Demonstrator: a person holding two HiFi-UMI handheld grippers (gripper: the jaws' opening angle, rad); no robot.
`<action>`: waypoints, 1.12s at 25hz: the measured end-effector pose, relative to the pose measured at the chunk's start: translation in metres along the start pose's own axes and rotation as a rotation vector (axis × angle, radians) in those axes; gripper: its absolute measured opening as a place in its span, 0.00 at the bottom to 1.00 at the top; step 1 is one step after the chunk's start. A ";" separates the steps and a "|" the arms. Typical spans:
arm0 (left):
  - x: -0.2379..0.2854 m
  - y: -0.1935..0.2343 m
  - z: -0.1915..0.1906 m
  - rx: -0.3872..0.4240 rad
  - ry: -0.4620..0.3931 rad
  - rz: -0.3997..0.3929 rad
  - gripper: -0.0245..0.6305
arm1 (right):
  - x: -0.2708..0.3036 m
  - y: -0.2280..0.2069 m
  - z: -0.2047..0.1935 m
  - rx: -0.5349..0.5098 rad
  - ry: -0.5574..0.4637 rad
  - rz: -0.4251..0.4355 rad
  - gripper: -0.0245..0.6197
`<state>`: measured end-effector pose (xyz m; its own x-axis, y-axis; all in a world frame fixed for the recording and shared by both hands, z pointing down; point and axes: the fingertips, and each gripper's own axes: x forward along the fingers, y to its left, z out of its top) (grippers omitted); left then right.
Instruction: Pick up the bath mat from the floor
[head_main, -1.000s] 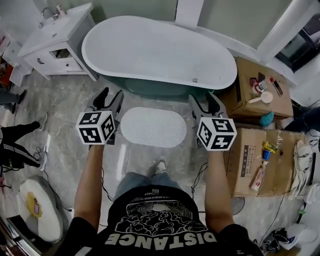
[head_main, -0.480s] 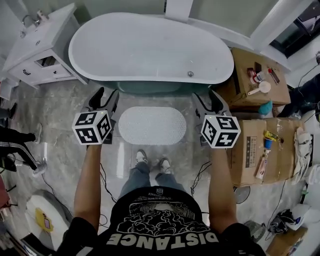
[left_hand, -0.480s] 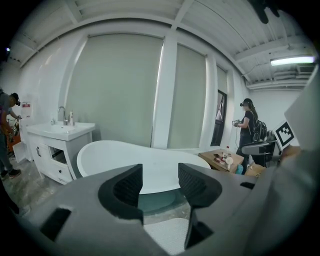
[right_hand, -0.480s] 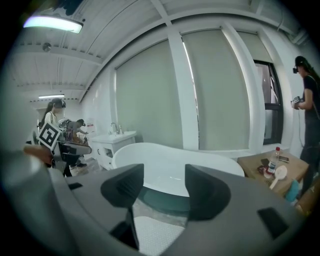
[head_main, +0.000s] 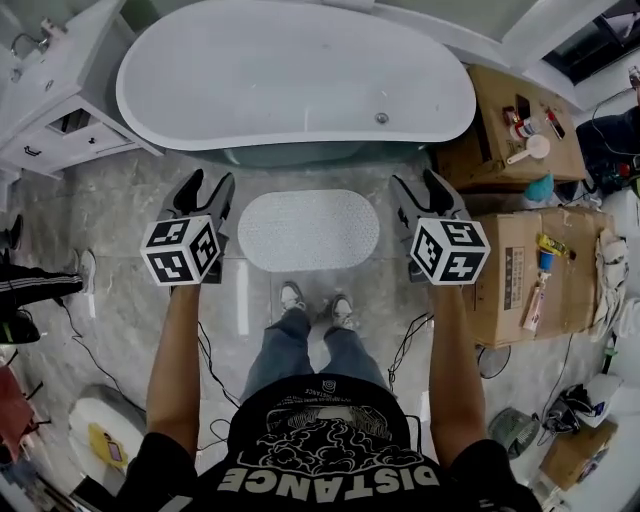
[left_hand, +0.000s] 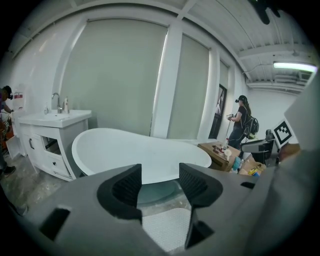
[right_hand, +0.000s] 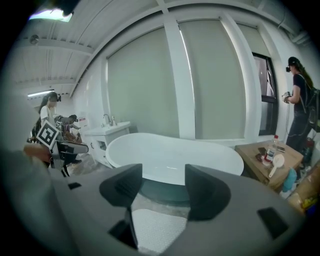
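The oval white bath mat (head_main: 309, 229) lies flat on the grey tiled floor in front of the bathtub (head_main: 290, 75). In the head view my left gripper (head_main: 203, 187) is held high over the floor at the mat's left end, and my right gripper (head_main: 424, 188) at its right end. Both are open with nothing between the jaws, and both sets of jaws are opening. The mat (left_hand: 167, 227) shows low between the jaws in the left gripper view. It appears the same way as a white mat (right_hand: 159, 225) in the right gripper view.
A white vanity cabinet (head_main: 50, 90) stands left of the tub. Cardboard boxes (head_main: 530, 280) with bottles and small items stand at the right. The person's feet (head_main: 316, 302) are just behind the mat, with cables on the floor. Other people (left_hand: 242, 120) stand nearby.
The person has stepped closer to the mat, both feet now side by side behind it. Both grippers have spread slightly wider apart, staying on either side of the mat.
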<state>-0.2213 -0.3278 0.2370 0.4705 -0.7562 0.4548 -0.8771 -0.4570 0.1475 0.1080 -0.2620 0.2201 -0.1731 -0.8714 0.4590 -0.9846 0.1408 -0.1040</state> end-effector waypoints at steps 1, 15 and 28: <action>0.004 0.003 -0.006 0.000 0.014 -0.005 0.41 | 0.003 -0.001 -0.006 0.008 0.009 -0.006 0.46; 0.041 0.020 -0.101 -0.043 0.150 -0.030 0.43 | 0.037 -0.011 -0.102 0.065 0.139 -0.013 0.46; 0.107 0.029 -0.235 -0.103 0.265 0.048 0.47 | 0.095 -0.056 -0.232 0.060 0.276 0.069 0.48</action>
<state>-0.2196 -0.3118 0.4961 0.3989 -0.6210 0.6747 -0.9092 -0.3637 0.2028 0.1407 -0.2433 0.4740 -0.2486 -0.6987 0.6708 -0.9683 0.1605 -0.1916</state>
